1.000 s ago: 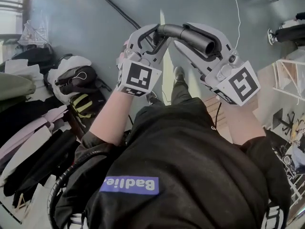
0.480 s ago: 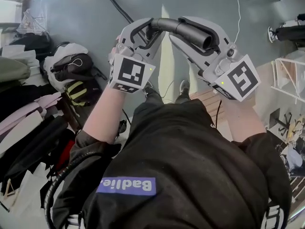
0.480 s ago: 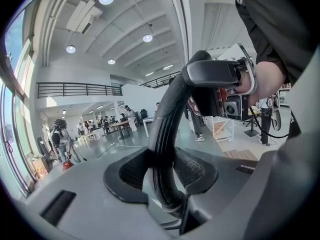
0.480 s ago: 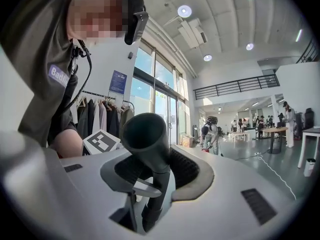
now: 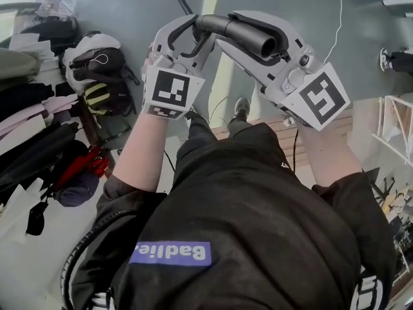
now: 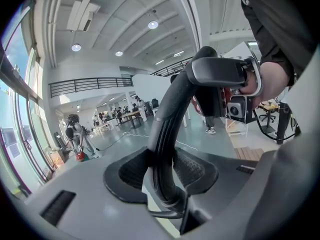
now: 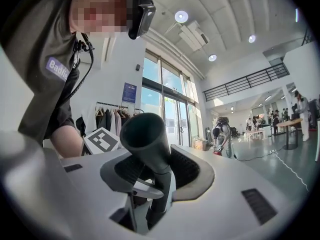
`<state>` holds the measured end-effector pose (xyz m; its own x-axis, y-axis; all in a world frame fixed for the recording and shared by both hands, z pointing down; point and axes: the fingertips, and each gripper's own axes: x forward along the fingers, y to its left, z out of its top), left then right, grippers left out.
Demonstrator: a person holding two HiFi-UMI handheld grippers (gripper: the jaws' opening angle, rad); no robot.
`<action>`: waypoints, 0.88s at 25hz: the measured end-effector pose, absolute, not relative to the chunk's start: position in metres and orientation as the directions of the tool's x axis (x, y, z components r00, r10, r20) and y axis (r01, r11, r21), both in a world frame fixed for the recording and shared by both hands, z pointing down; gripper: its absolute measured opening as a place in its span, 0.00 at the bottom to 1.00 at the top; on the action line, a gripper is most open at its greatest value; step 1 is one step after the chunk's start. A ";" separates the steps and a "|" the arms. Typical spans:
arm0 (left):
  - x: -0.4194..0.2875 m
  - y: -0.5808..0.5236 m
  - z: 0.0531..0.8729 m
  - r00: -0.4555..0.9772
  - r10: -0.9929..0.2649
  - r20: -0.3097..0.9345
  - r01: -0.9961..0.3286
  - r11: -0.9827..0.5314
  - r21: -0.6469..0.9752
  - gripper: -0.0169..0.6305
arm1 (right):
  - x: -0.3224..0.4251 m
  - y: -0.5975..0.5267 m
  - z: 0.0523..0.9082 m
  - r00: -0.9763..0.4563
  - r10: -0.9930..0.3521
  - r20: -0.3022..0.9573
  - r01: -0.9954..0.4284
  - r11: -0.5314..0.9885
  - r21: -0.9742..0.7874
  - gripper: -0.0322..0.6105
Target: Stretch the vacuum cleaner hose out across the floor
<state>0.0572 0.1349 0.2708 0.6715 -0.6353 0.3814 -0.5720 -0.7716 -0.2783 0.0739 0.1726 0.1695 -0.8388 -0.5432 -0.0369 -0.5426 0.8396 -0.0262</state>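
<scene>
hose tube (image 5: 248, 37) crosswise, mouth toward right gripper (image 5: 230, 30)

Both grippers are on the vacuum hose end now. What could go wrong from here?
1. The hose loops behind the person's left side, close to the bags; pulling may snag it there.
2. The left gripper and right gripper both clamp the smooth hose end close together; it might slip through the jaws under tension.
3. A white cable lies on the floor ahead; the hose could tangle with it.
</scene>
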 end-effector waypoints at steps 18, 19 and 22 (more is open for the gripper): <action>0.062 0.215 0.290 0.652 -0.660 0.373 -0.567 -0.751 -0.339 0.27 | 0.081 0.262 0.187 -0.790 -0.604 -0.102 -0.605 0.796 -0.024 0.29; 0.056 0.226 0.294 0.659 -0.661 0.360 -0.563 -0.750 -0.346 0.27 | 0.075 0.274 0.192 -0.784 -0.613 -0.100 -0.614 0.789 -0.018 0.29; 0.037 0.260 0.310 0.685 -0.659 0.312 -0.550 -0.748 -0.372 0.27 | 0.055 0.313 0.216 -0.755 -0.649 -0.090 -0.652 0.758 -0.002 0.29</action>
<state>0.0370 0.2604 0.3101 0.6849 -0.6587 0.3116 -0.5500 -0.7478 -0.3719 0.0553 0.3133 0.2156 -0.7551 -0.6494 -0.0903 -0.6519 0.7583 -0.0024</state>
